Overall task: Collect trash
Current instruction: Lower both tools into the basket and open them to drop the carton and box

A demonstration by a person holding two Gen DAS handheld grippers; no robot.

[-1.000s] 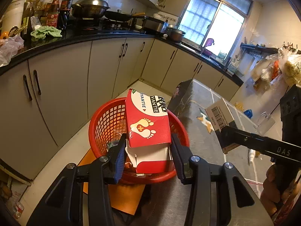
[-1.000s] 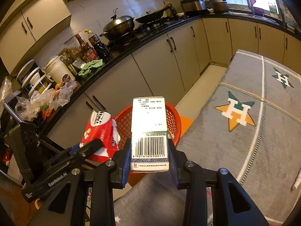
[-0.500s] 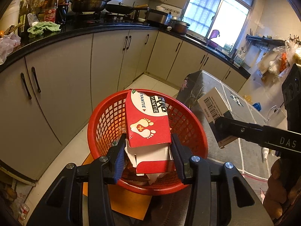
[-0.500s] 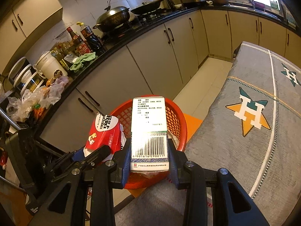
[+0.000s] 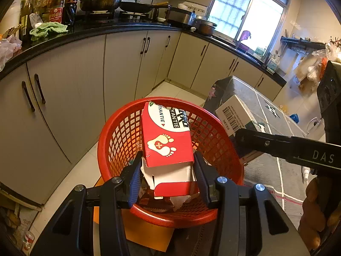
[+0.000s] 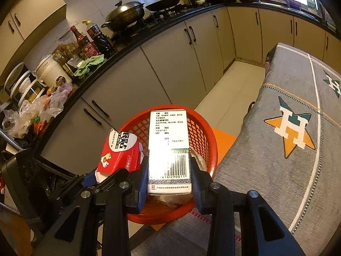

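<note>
We are clamping a torn red carton (image 5: 168, 147) in the left gripper (image 5: 168, 177) and a white barcode box (image 6: 169, 149) in the right gripper (image 6: 169, 179), both hanging over the red mesh basket (image 5: 119, 132) beside the grey table cloth (image 6: 277, 170); scraps are lying inside.
</note>
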